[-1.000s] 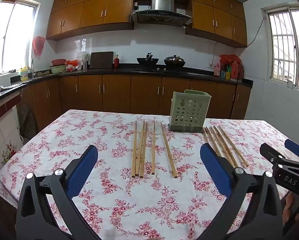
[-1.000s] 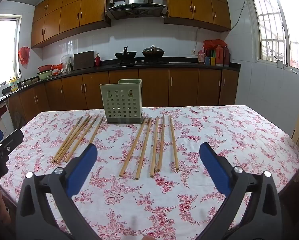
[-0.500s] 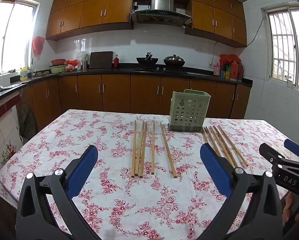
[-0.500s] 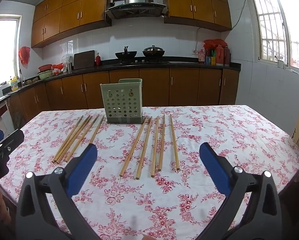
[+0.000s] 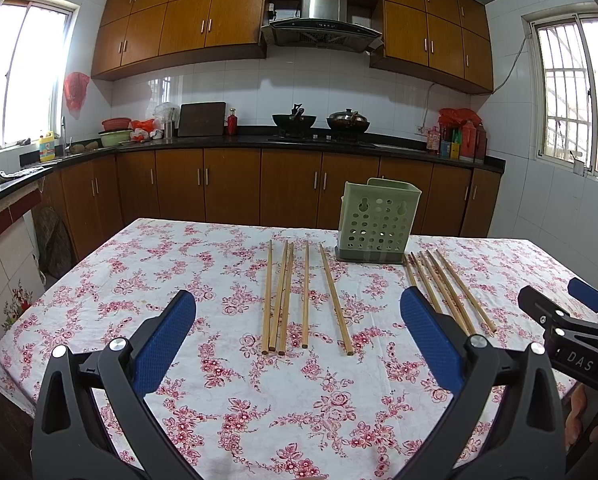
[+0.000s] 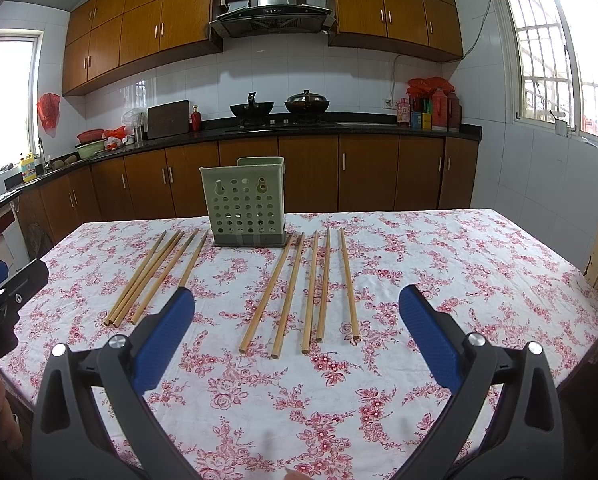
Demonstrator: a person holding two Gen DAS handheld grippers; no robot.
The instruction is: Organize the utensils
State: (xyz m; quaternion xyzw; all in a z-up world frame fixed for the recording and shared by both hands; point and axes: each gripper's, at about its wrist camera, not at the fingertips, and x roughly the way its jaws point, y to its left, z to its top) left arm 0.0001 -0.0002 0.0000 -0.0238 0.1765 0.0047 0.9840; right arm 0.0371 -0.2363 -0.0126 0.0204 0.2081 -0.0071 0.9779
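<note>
On the floral tablecloth (image 5: 203,264), left wrist view: left gripper (image 5: 299,320) hovers above the near part of the table w/ its blue-padded fingers (image 5: 163,340) spread wide, holding nothing and touching nothing. Between the fingers, farther off, lies a group of five wooden chopsticks (image 5: 287,296), roughly parallel, pointing near-to-far. Green perforated utensil holder (image 5: 377,220) stands upright at the far side, just right of those sticks' far ends. A second bunch of chopsticks (image 5: 447,288) lies right of the holder, partly hidden behind the right finger. Right gripper (image 5: 579,308) shows at the right edge; can't tell its opening from here.

Right wrist view: right gripper (image 6: 297,320) also has fingers (image 6: 429,336) wide apart, empty, above the cloth (image 6: 459,264). Five chopsticks (image 6: 311,288) lie between them, fanned slightly, far ends near the holder (image 6: 245,202). Left bunch of chopsticks (image 6: 155,276) lies angled, left of the holder. Part of the left gripper (image 6: 3,292) shows at the left edge
</note>
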